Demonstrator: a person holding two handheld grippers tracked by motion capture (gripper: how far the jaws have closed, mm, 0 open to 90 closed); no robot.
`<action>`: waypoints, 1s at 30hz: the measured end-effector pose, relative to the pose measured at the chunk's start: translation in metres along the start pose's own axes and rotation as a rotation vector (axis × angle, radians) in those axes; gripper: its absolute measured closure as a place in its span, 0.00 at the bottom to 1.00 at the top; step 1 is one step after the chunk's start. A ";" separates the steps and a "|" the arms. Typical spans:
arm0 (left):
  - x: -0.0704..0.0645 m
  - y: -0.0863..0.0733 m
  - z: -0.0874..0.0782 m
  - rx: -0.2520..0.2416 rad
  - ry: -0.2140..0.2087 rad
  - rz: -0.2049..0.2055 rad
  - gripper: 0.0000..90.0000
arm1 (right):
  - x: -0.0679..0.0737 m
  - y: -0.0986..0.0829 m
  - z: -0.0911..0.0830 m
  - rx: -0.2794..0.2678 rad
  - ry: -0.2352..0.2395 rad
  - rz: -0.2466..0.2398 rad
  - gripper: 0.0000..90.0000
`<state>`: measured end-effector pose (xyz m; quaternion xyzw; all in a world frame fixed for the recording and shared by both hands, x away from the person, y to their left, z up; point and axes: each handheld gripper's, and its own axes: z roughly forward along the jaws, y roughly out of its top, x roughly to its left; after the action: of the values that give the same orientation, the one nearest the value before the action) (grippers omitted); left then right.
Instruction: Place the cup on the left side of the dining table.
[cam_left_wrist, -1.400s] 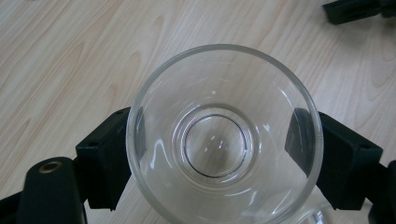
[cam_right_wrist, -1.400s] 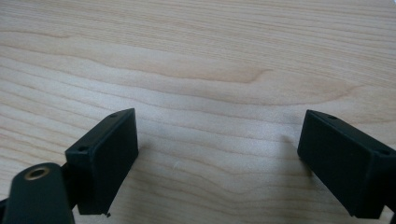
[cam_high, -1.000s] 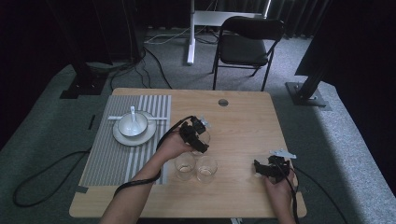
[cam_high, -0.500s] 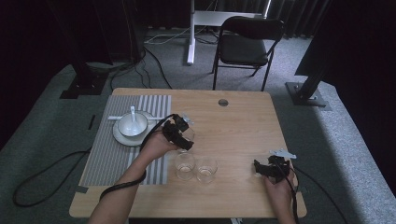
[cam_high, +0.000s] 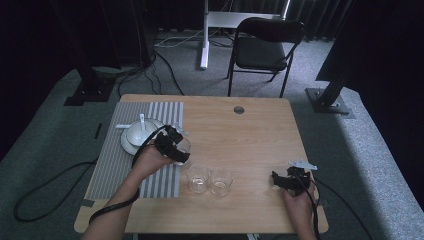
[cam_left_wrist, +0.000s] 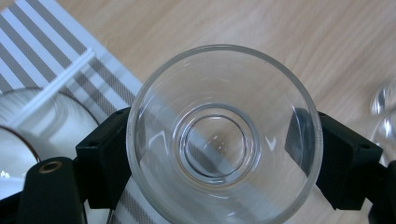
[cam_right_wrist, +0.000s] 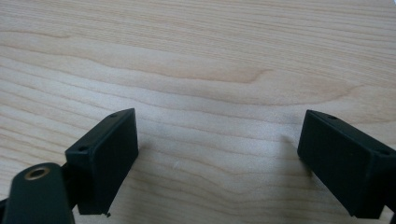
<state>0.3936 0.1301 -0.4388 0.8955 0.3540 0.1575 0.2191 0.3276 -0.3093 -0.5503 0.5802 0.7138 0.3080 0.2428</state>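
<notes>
A small clear glass tumbler sits clamped between the two black jaws of the left claw, seen from above through its open mouth down to its thick round base. It is held above the edge of a grey striped placemat, where the mat meets the bare wooden counter. The glass looks light, rigid, smooth and breakable, so it probably slips easily; the jaws press its outer wall from opposite sides, which seems the safest hold. Just beside it on the mat is a white bowl on a saucer. Two more glasses stand nearby on the counter. The right claw rests well apart, its jaws spread wide and holding nothing.
</notes>
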 end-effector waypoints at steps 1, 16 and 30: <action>0.000 0.000 0.000 0.000 0.000 0.000 0.20 | 0.000 0.000 0.000 0.000 0.000 0.000 0.13; 0.021 -0.043 -0.014 0.030 0.022 -0.056 0.20 | 0.000 0.000 0.000 0.000 0.000 0.001 0.13; 0.032 -0.072 -0.024 0.030 0.012 -0.094 0.20 | 0.000 0.000 0.000 0.000 0.000 0.001 0.13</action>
<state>0.3652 0.2068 -0.4510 0.8802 0.3992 0.1468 0.2107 0.3276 -0.3092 -0.5503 0.5806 0.7135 0.3082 0.2424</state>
